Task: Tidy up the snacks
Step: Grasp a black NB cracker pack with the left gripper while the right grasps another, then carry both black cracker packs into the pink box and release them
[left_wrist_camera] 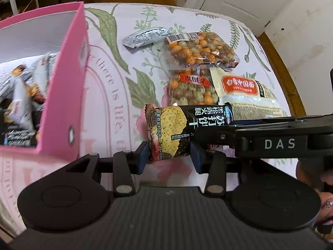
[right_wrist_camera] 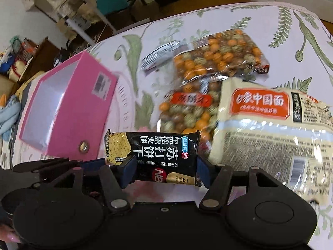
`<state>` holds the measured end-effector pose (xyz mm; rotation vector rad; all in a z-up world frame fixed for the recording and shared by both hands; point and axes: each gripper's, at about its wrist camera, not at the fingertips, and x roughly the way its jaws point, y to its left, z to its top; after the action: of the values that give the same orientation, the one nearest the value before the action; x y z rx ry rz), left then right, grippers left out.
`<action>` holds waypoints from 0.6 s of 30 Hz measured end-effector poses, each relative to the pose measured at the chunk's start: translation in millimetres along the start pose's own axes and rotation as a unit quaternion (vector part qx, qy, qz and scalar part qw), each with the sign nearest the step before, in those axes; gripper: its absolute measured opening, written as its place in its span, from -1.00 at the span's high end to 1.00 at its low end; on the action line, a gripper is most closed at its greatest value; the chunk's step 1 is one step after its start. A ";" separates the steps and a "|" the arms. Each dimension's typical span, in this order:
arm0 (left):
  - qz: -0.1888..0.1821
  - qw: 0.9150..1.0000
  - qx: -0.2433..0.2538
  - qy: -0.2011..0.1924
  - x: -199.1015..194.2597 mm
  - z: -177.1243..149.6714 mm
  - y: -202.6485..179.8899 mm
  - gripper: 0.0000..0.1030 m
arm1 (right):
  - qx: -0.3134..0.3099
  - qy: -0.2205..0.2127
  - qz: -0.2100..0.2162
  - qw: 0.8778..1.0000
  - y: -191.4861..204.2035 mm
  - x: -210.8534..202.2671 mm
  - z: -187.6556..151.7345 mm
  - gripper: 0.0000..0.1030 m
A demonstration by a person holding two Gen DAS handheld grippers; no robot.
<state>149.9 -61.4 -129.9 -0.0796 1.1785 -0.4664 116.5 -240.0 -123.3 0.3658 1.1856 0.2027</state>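
Observation:
A black soda-cracker packet (left_wrist_camera: 168, 131) is off the table, with my left gripper (left_wrist_camera: 169, 156) shut on its lower part, both blue pads pressing its sides. One finger (left_wrist_camera: 210, 133) of my right gripper reaches in from the right beside it. In the right wrist view the same packet (right_wrist_camera: 164, 156) lies between the pads of my right gripper (right_wrist_camera: 166, 173), whose jaws stand open around it. A left-gripper finger (right_wrist_camera: 52, 163) comes in from the left. The pink box (left_wrist_camera: 62, 83) (right_wrist_camera: 68, 129) stands just left, holding several snack packets (left_wrist_camera: 20, 104).
On the floral tablecloth (left_wrist_camera: 108, 108) lie two clear bags of coated peanuts (left_wrist_camera: 199, 48) (left_wrist_camera: 191, 91), a beige noodle bag (left_wrist_camera: 245, 95) (right_wrist_camera: 270, 129) and a silver packet (left_wrist_camera: 145, 36). The wooden table rim (left_wrist_camera: 276, 62) curves at right. A hand (left_wrist_camera: 326, 204) grips the right tool.

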 end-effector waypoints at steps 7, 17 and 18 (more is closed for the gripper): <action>0.005 1.000 0.015 -0.008 -52.5 -18.4 6.5 0.20 | -0.009 -0.009 0.033 0.999 30.2 -30.7 -23.6 -0.36; 0.032 0.997 0.007 -0.075 -138.5 -23.2 62.7 0.18 | -0.140 -0.012 0.091 0.986 116.3 -50.1 -2.9 -0.17; 0.036 0.996 0.000 -0.082 -144.1 -20.0 71.6 0.17 | -0.146 -0.011 0.097 0.984 122.1 -46.9 2.3 -0.05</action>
<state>111.0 63.3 -33.9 -0.0738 1.0164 -0.3898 105.9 -143.7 -35.4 0.2240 1.0799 0.5344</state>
